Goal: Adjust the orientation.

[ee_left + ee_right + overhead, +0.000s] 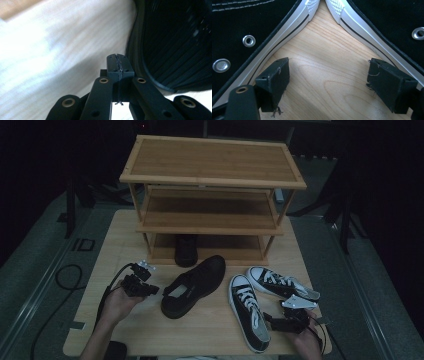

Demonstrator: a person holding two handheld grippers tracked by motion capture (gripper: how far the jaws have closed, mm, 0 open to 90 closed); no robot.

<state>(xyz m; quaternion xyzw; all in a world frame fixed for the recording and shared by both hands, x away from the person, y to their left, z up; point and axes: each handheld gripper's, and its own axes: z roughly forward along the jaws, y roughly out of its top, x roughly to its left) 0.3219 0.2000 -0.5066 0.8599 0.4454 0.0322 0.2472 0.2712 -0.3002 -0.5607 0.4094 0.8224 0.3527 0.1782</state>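
From the high view, the work of shelving shoes looks barely begun. One dark shoe [186, 250] already stands on the bottom tier of the wooden shoe rack [212, 165], which sits at the far edge of the desk [120, 235]; its middle and top tiers are bare. Three shoes wait on the desk in front of the rack: a black leather shoe [195, 285] near the middle, and two black-and-white canvas sneakers, one [248, 312] reaching toward the near edge and the other [281, 283] angled toward the right edge. That makes four shoes counted, one placed and three left, with one rack and two grippers. The left gripper [151, 290] sits just beside the heel of the black leather shoe, and the right gripper [270, 320] rests near the right near corner, between the two sneakers.

In the left gripper view, the left gripper [119, 66] is clenched, pads pressed together with nothing between them, and the ribbed dark side of the black leather shoe [175, 45] lies just to one side, not yet grasped.

In the right gripper view, the right gripper [328, 77] is released, jaws spread wide over bare desk wood [322, 75]. One sneaker's white sole edge [287, 27] runs along one side and the other sneaker's [367, 30] along the other; neither is gripped.
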